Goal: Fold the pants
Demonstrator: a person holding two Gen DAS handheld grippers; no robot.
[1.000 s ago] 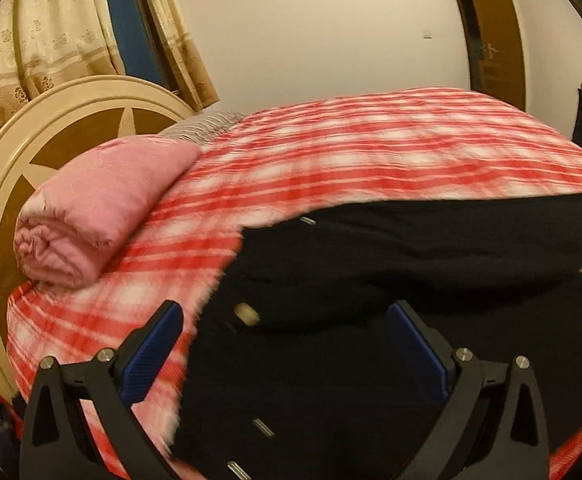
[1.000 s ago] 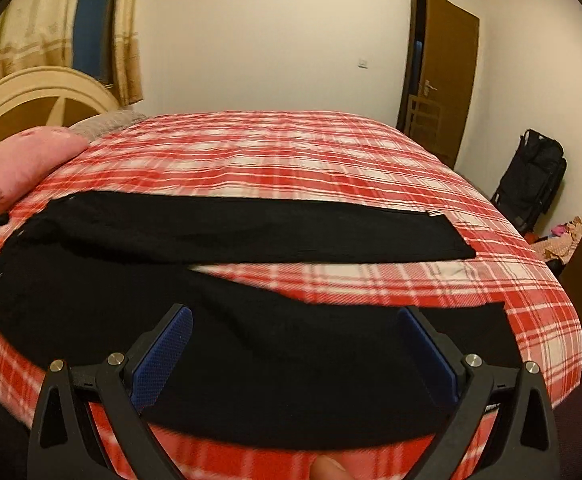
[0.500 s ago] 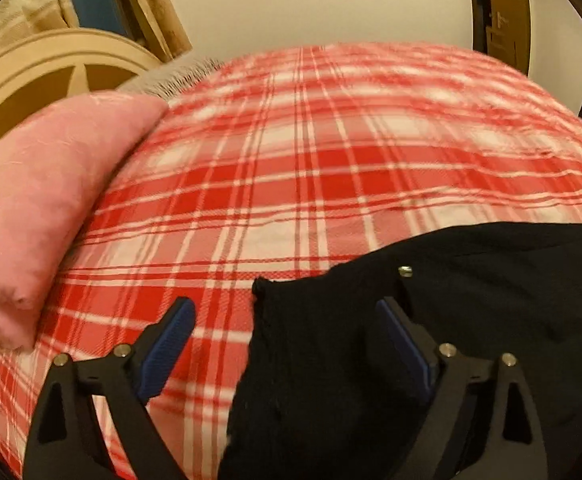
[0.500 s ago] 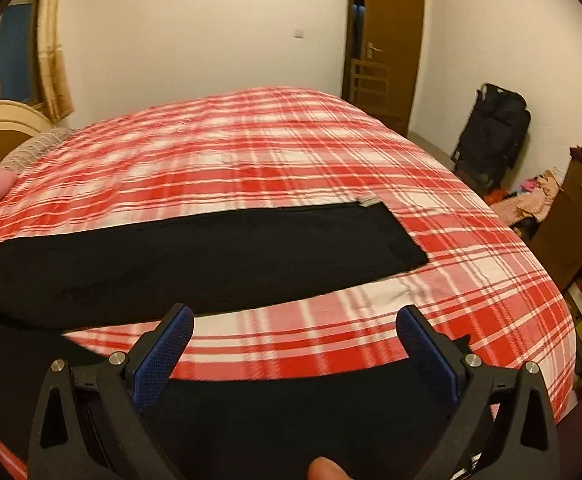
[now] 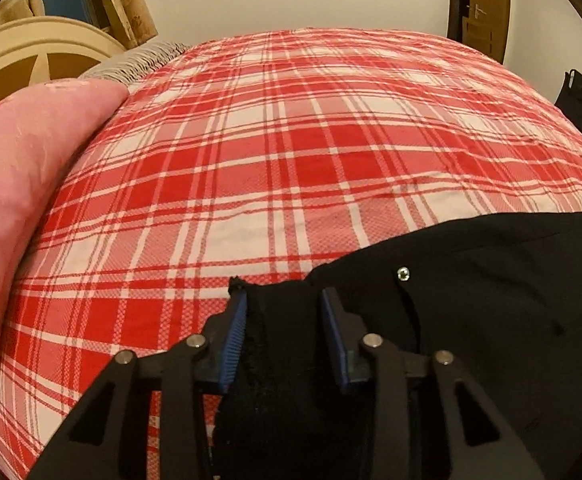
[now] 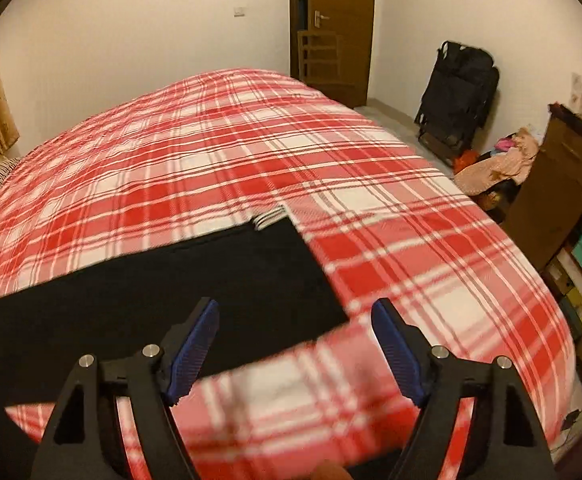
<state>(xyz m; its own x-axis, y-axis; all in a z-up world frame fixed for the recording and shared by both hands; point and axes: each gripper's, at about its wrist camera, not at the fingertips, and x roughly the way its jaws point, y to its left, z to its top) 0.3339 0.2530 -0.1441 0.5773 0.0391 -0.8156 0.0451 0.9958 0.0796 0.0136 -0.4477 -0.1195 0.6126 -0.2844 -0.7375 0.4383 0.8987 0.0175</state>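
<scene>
Matt black cloth pants are lying on a woven checked cotton-like bedspread; ribbed blue pads are showing dull rubbery texture.

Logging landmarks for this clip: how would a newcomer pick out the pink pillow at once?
Start at the bed with the red-and-white plaid cover. At its head end, by the cream headboard, lies the pink pillow. It is the only plain pink thing there; the pants are black.
</scene>
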